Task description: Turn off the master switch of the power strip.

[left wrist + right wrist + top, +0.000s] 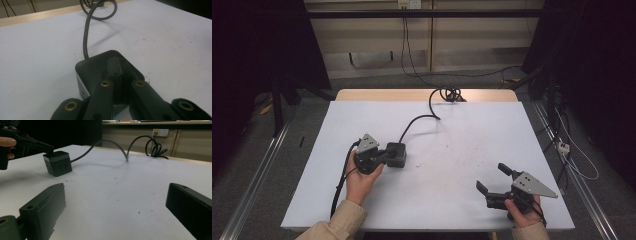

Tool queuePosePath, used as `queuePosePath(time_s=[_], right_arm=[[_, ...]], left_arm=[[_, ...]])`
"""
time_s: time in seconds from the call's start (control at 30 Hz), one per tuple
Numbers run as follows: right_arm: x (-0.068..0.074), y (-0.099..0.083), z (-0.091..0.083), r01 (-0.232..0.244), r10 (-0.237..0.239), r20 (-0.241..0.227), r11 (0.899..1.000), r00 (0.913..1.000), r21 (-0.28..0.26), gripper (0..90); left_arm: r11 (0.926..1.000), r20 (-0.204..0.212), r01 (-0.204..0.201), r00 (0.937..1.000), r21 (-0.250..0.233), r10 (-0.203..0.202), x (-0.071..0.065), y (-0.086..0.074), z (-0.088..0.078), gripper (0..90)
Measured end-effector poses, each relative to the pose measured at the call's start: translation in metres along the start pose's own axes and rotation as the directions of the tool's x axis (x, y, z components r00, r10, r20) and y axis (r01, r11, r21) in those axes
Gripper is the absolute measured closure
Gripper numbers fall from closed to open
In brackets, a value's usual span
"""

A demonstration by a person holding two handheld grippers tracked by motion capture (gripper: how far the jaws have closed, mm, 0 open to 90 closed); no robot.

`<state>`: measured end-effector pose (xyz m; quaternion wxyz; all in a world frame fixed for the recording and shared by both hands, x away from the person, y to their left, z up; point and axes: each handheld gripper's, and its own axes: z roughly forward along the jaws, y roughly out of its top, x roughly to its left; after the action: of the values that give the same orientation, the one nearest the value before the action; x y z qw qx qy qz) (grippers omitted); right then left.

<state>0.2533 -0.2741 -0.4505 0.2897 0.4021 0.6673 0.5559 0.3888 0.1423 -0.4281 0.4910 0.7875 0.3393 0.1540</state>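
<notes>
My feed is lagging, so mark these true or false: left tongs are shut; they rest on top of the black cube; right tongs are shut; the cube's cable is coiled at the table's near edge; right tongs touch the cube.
1. Left tongs are shut: true.
2. They rest on top of the cube: true.
3. Right tongs are shut: false, they stand wide open.
4. The cable coils at the near edge: false, at the far edge.
5. Right tongs touch the cube: false, they are well apart from it.
</notes>
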Motion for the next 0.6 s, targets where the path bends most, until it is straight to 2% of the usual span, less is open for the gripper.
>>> queuePosePath(time_s=[0.47, 0.6], right_arm=[[0.0004, 0.0002, 0.0004, 0.002, -0.002, -0.001, 1.000, 1.0000, -0.002, 2.1], [0.0001, 0.0001, 0.0000, 0.001, -0.001, 0.000, 1.000, 1.0000, -0.002, 2.1]], left_arm=[[0.9999, -0.007, -0.002, 1.0000, 0.016, 0.002, -0.0014, 0.0021, 0.0003, 90.0], [0.9998, 0.001, 0.015, 0.9999, 0.012, -0.015, -0.0002, 0.0016, 0.0003, 90.0]])
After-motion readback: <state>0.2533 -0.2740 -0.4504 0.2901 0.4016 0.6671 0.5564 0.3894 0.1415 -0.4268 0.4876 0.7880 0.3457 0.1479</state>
